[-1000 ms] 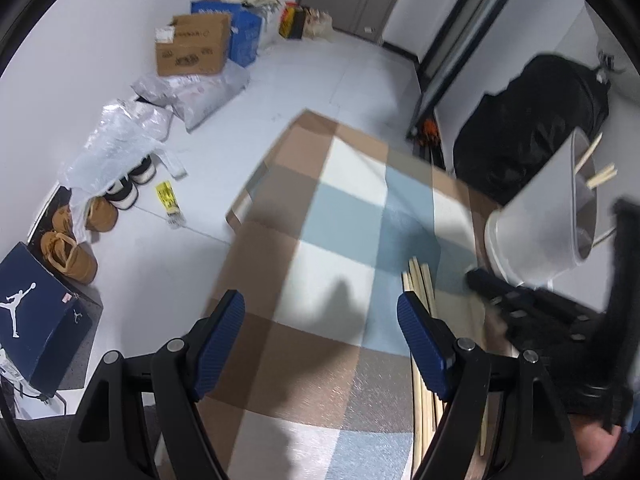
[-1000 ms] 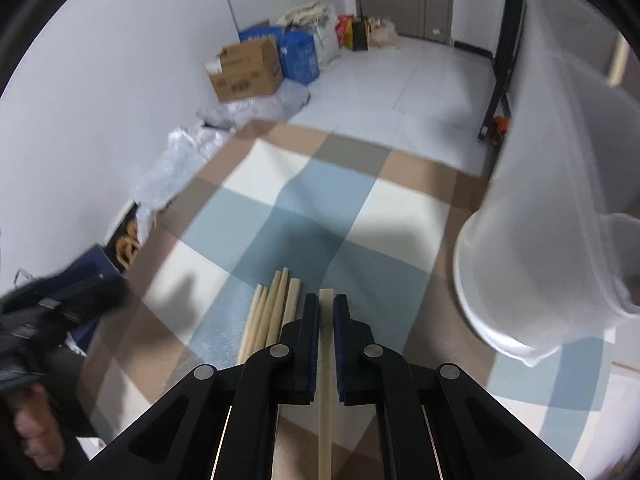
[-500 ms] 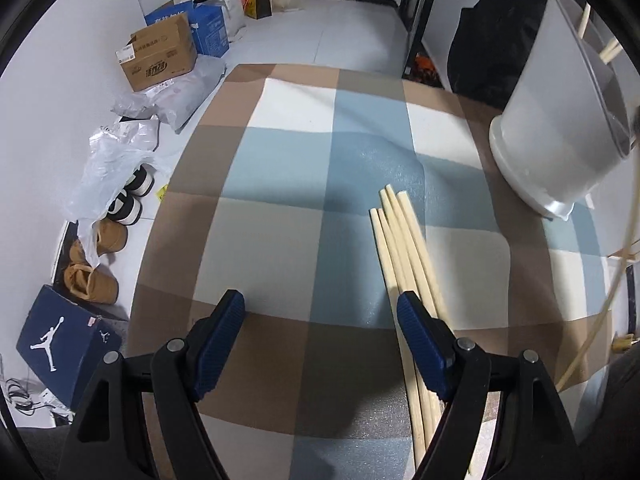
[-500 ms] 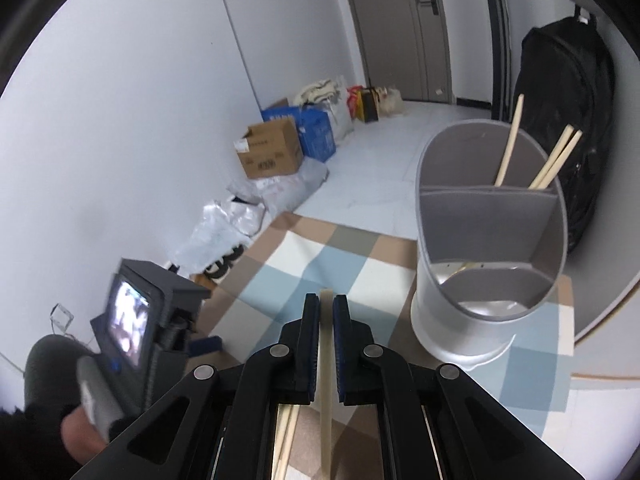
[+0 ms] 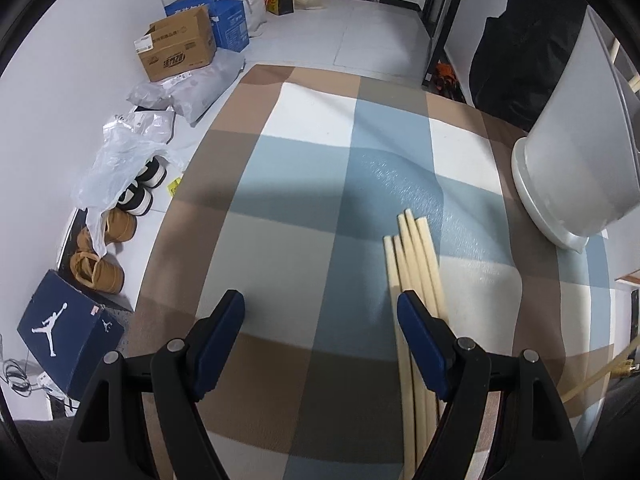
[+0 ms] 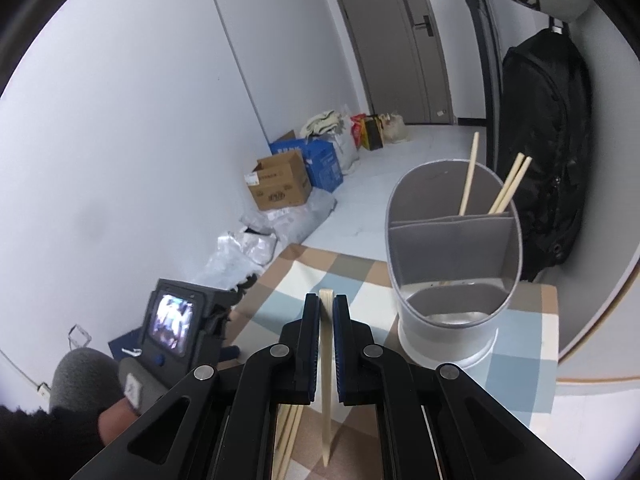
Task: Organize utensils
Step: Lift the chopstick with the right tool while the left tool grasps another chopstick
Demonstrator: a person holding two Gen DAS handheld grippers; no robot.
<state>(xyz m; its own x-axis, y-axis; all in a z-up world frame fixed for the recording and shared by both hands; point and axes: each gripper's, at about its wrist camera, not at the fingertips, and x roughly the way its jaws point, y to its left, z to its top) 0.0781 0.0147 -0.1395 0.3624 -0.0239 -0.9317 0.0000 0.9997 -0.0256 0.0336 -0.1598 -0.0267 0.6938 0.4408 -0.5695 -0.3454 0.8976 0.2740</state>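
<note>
My right gripper (image 6: 327, 305) is shut on a single wooden chopstick (image 6: 326, 380) and holds it in the air, above and in front of the grey utensil holder (image 6: 454, 240). The holder stands upright on the checked mat; three chopsticks (image 6: 502, 188) lean in its far compartment, and the near compartment shows a bare bottom. My left gripper (image 5: 320, 312) is open and empty, low over the mat. Several loose chopsticks (image 5: 416, 264) lie on the mat by its right finger. The holder also shows in the left wrist view (image 5: 580, 152) at the right edge.
The checked mat (image 5: 304, 184) covers the floor. Cardboard and blue boxes (image 5: 180, 46), plastic bags, shoes (image 5: 136, 196) and a blue shoe box (image 5: 66, 328) lie along the left wall. A black bag (image 6: 548, 152) hangs behind the holder.
My right gripper has lifted the chopstick off the mat and now looks down into the holder. My left gripper has swung back and moved closer to the loose chopsticks, still open.
</note>
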